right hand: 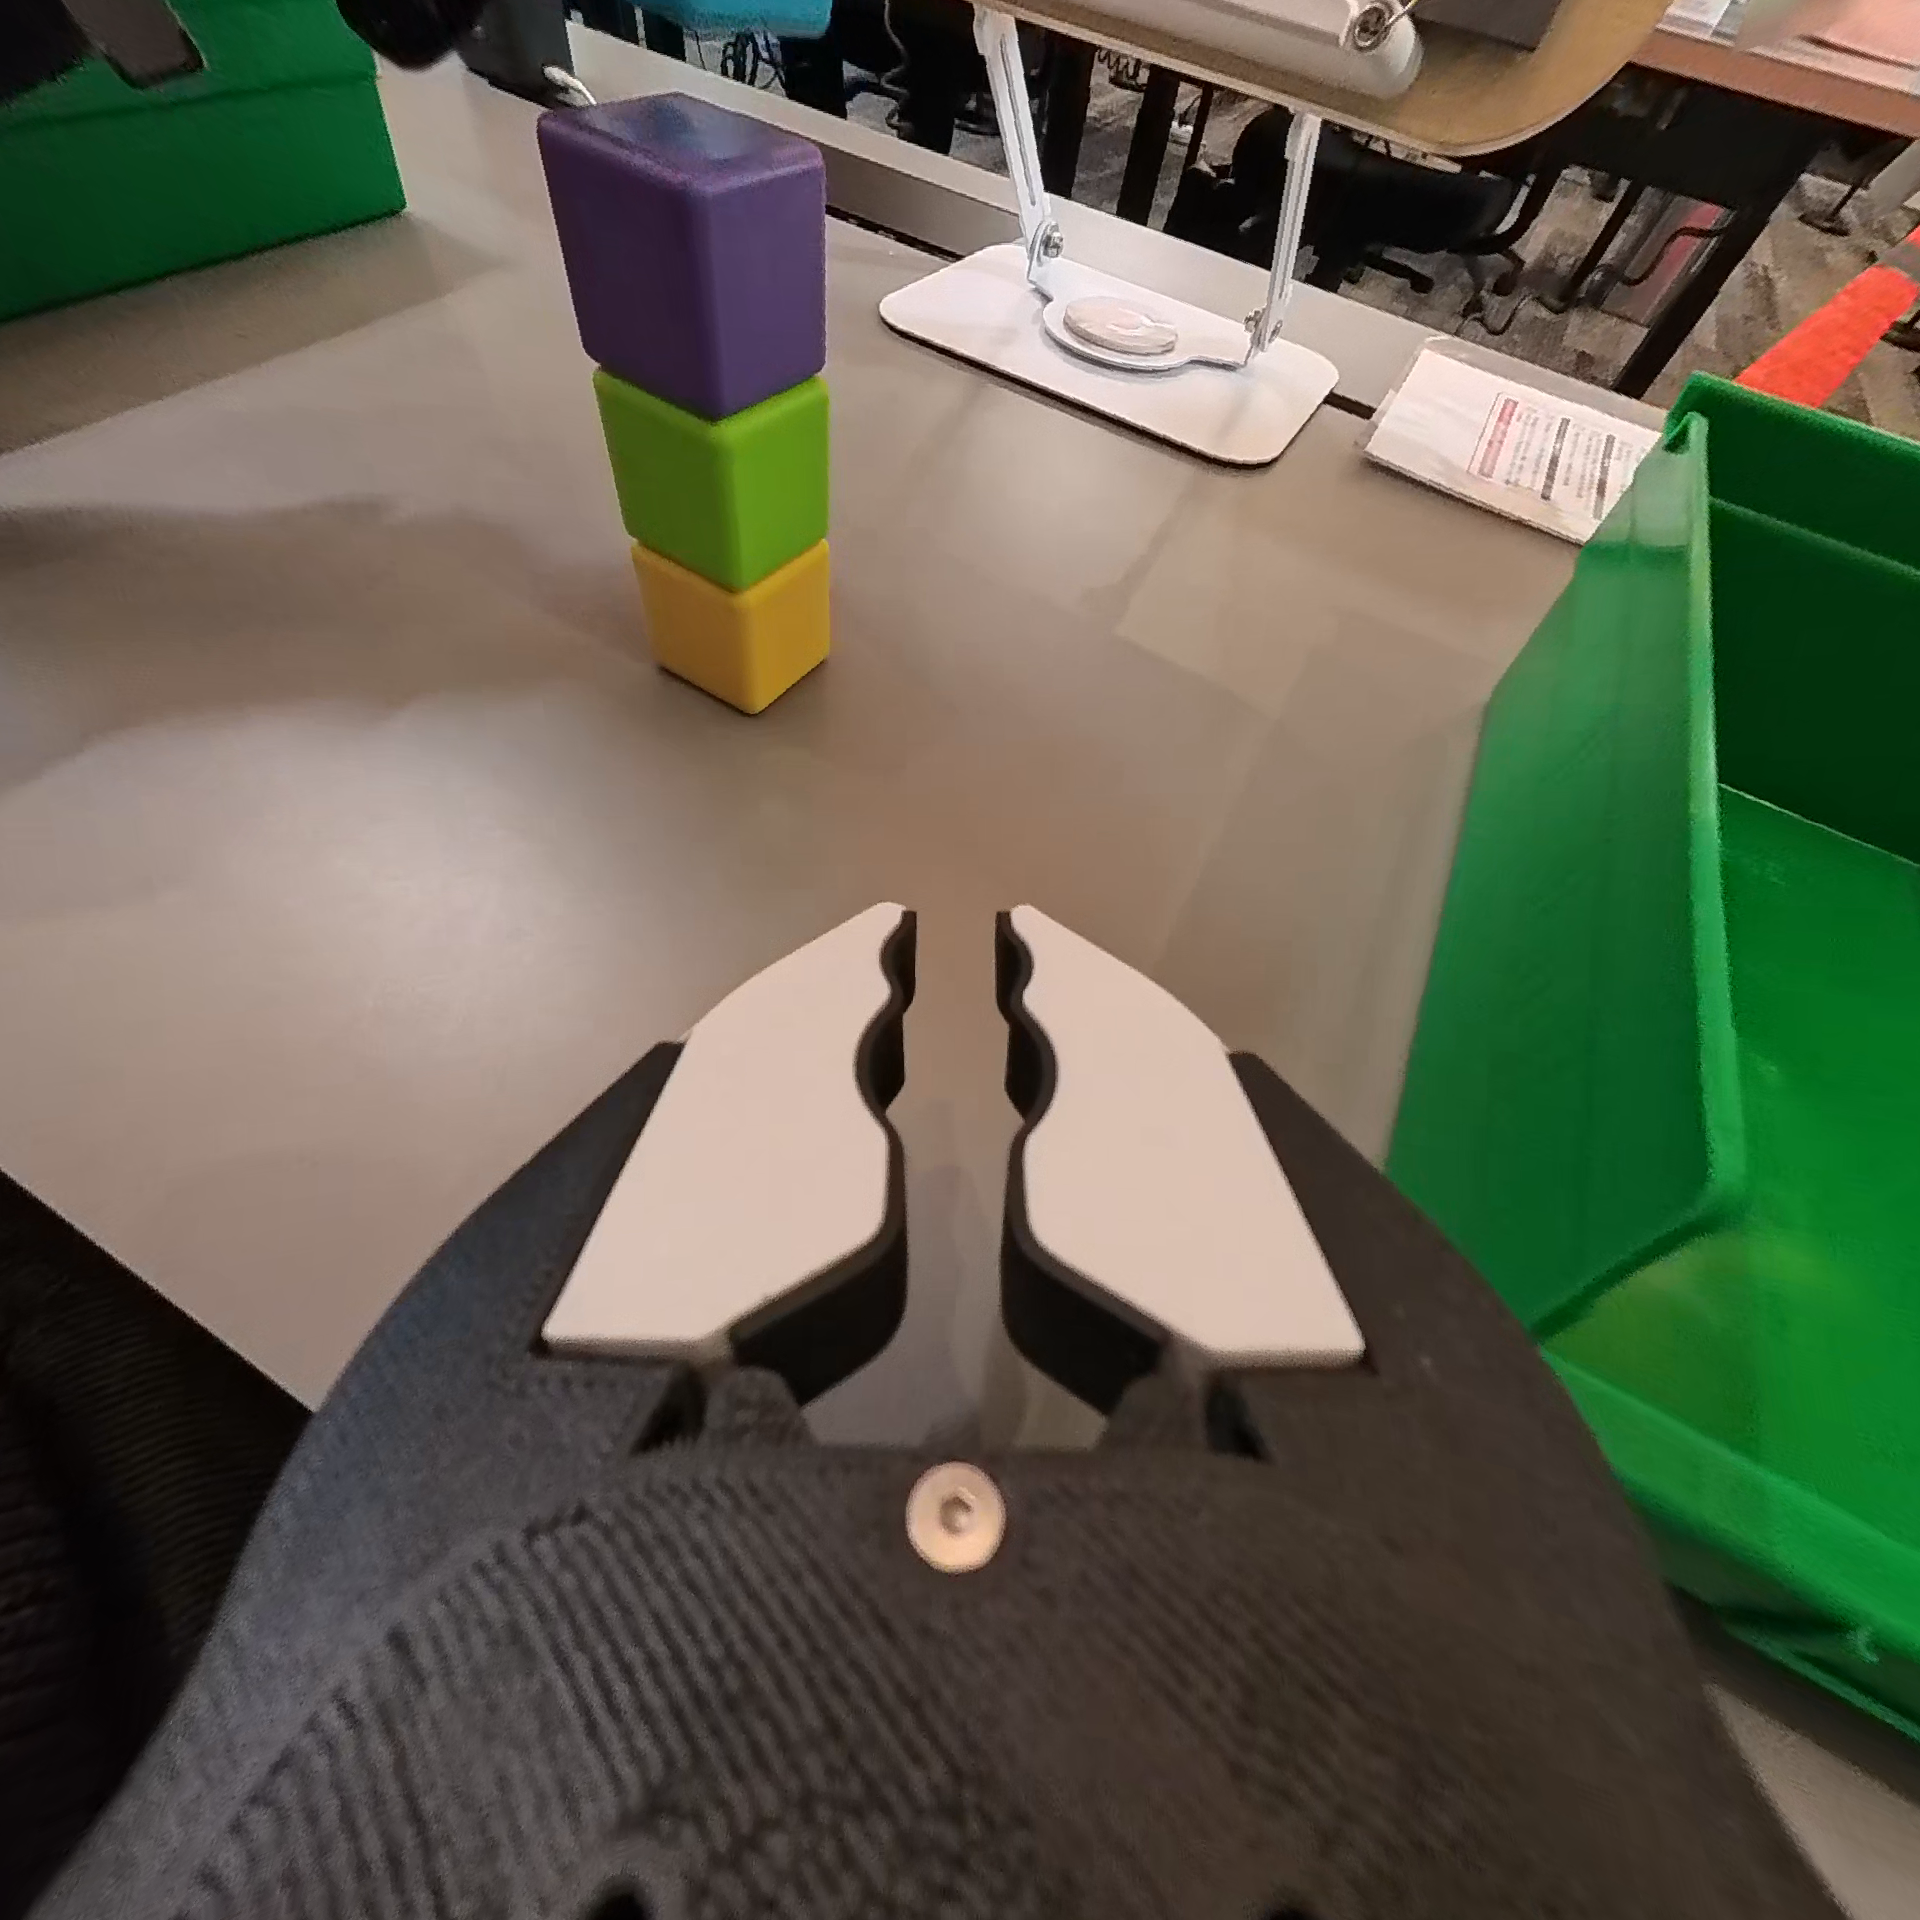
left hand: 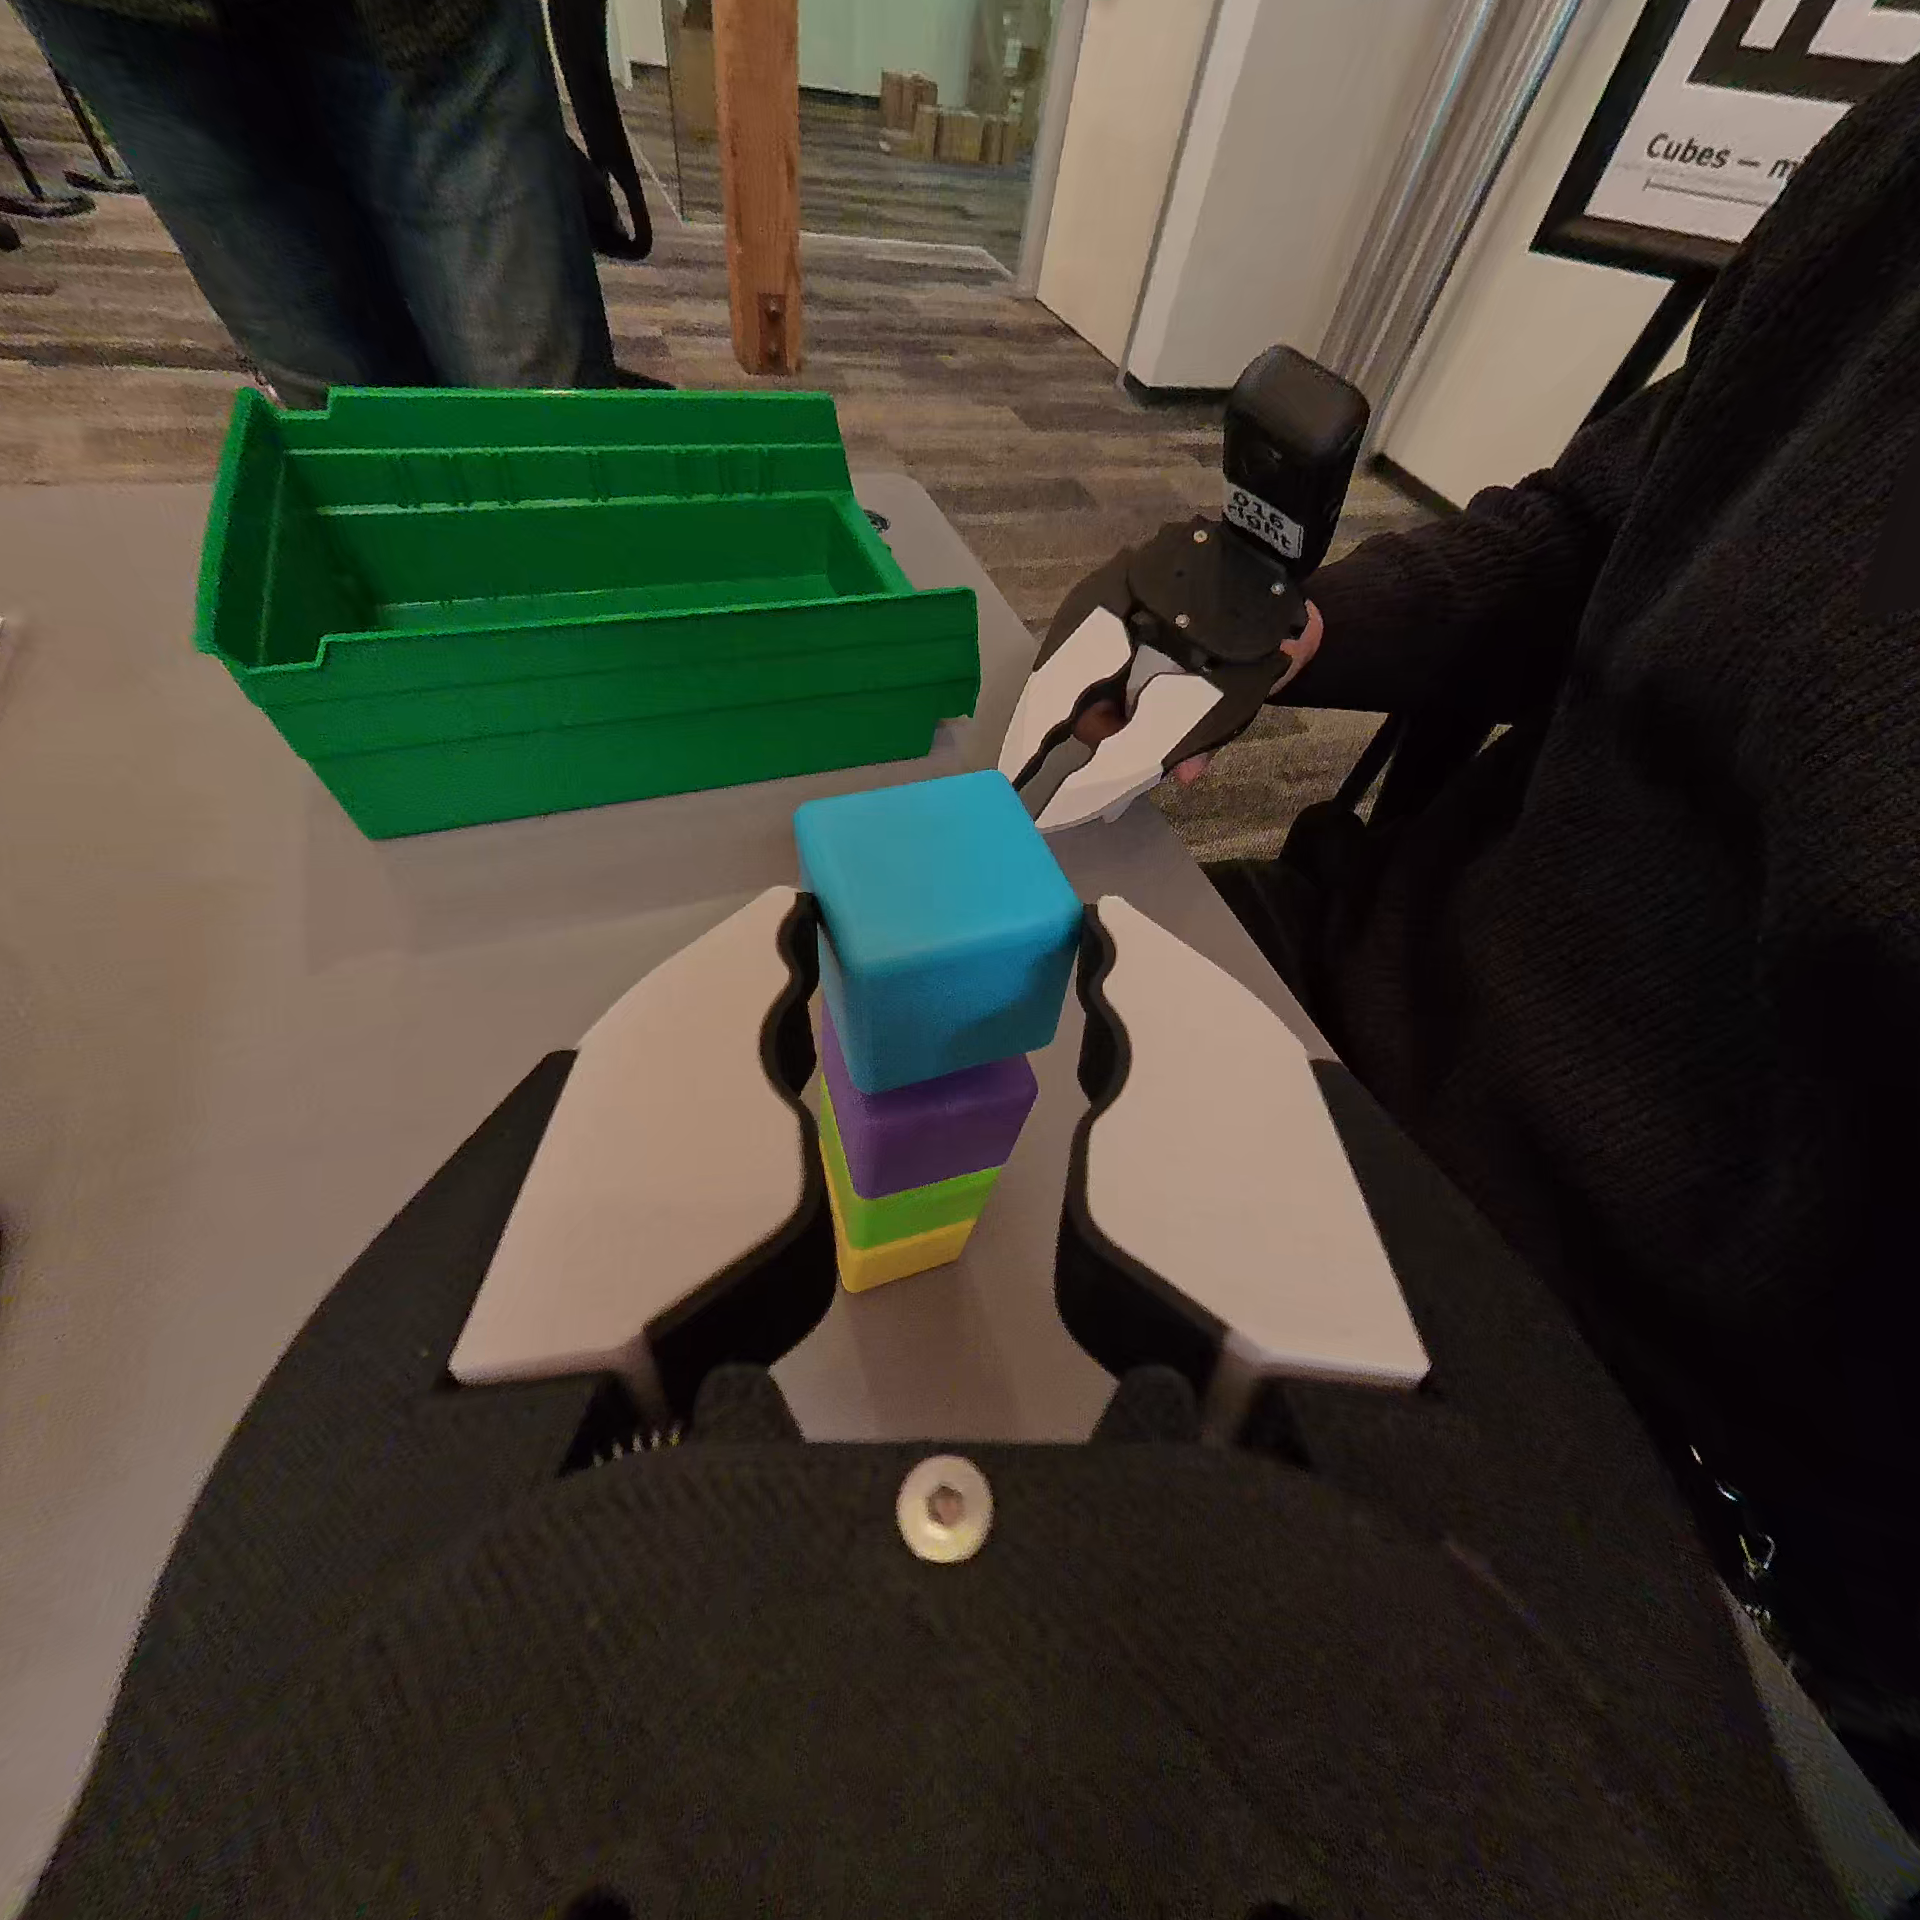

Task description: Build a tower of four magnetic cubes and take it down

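Holding the blue rounded plastic cube (left hand: 940,935) between my left gripper's (left hand: 943,914) fingertips, I had it just over the stack of three cubes, my landmark. I could not tell whether it touched the purple plastic cube (left hand: 930,1127) below or hung a shade above; it sat slightly twisted against it. Under the purple one came the lime green cube (left hand: 914,1205) and the yellow cube (left hand: 902,1259) on the grey tabletop (left hand: 156,1039). To the left of and beyond the stack stood a green plastic bin (left hand: 582,665).

I judged the blue cube light, rigid and smooth, so likely slippery; opposite flat faces near mid-height seemed the best hold.

To the right of the stack, my right gripper (right hand: 956,920) hovered near the table edge, nearly closed with a narrow gap and nothing in it. From its own view, a second green bin (right hand: 1621,935) stood to the right of the stack, with a white stand's base (right hand: 1226,416) beyond.
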A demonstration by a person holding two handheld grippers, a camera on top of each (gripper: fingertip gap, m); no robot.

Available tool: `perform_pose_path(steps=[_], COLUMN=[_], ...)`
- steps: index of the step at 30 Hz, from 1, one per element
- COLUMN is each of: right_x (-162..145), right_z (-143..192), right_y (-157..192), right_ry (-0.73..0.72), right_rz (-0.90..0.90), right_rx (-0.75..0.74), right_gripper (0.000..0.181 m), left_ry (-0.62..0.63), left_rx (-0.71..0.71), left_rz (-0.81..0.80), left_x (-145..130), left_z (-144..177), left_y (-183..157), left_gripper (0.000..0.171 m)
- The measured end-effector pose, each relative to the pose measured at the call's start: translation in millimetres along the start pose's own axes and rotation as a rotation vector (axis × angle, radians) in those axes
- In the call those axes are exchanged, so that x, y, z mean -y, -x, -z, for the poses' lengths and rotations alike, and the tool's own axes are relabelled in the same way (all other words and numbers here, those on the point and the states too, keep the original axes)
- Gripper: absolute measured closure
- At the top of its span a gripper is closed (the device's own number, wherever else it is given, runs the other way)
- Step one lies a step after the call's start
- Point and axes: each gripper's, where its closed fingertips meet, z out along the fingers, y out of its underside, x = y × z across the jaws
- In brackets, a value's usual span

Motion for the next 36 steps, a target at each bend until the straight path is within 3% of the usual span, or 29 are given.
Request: perform_pose_path(steps=[6,22,36], right_x=[0,0,10], right_z=[1,0,0], right_y=[0,0,7], right_ry=[-0.001,0.000,-0.050], right_rz=[0.001,0.003,-0.008], right_rx=[-0.001,0.001,0.039], right_gripper=[0.166,0.166,0.164], left_ry=[0.028,-0.009,-0.031], left_rx=[0.002,0.004,0.074], left_rz=[0.014,0.040,0.038], left_x=[-12,-14,-8], left_z=[-7,-7,1], left_y=[3,0,-3], left_gripper=[0.123,0.122,0.102])
